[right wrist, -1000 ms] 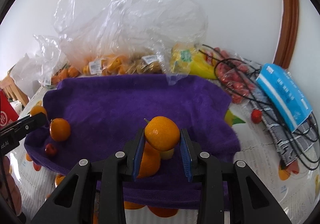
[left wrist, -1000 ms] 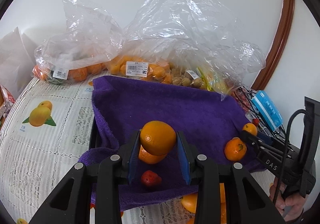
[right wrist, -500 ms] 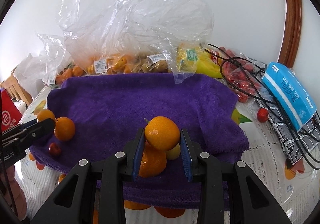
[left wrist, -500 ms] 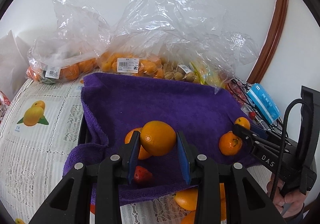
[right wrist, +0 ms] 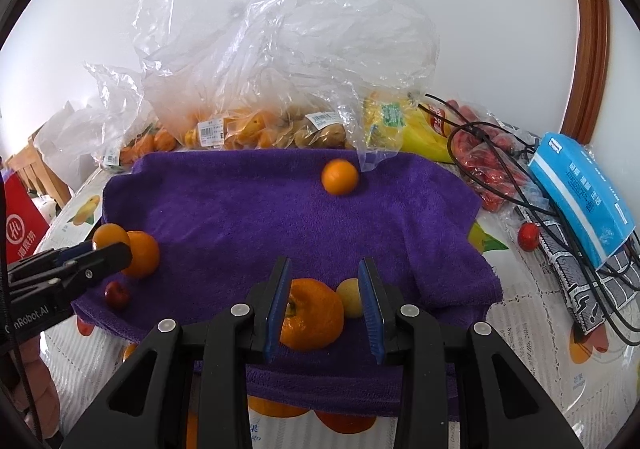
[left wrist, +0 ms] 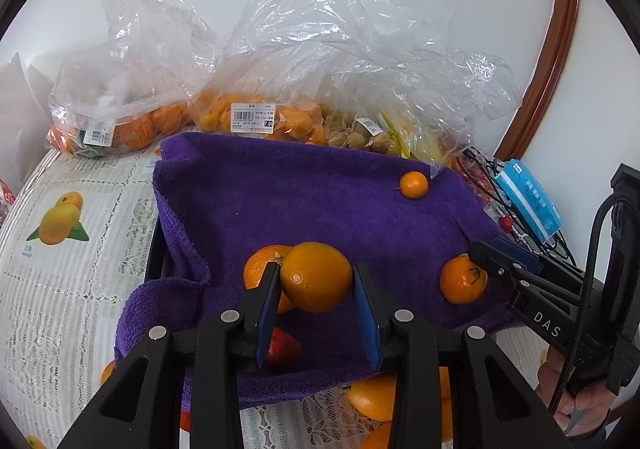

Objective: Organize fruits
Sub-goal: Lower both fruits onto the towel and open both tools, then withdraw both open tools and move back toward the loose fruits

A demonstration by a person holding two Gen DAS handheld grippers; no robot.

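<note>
A purple towel [left wrist: 304, 201] [right wrist: 248, 209] covers a tray on the table. My left gripper [left wrist: 316, 289] is shut on an orange [left wrist: 316, 276] above the towel's near edge; it also shows at the left of the right wrist view [right wrist: 110, 239]. Behind it lies another orange [left wrist: 256, 269] and a small red fruit [left wrist: 284, 347]. My right gripper [right wrist: 324, 289] is open and empty above an orange [right wrist: 314, 315] and a small yellow fruit [right wrist: 350, 297]. A small orange [right wrist: 339, 177] [left wrist: 414, 185] is at the towel's far edge.
Clear plastic bags of oranges [left wrist: 256, 121] and other fruit line the wall behind the towel. Bananas [right wrist: 416, 129], black cables [right wrist: 500, 169], a blue tissue pack [right wrist: 580, 185] and a red fruit [right wrist: 528, 236] lie at the right. A red bag [right wrist: 20, 225] stands left.
My right gripper has opened and let go of its orange, which now lies at the towel's far edge. My left gripper still holds its orange and has shifted slightly.
</note>
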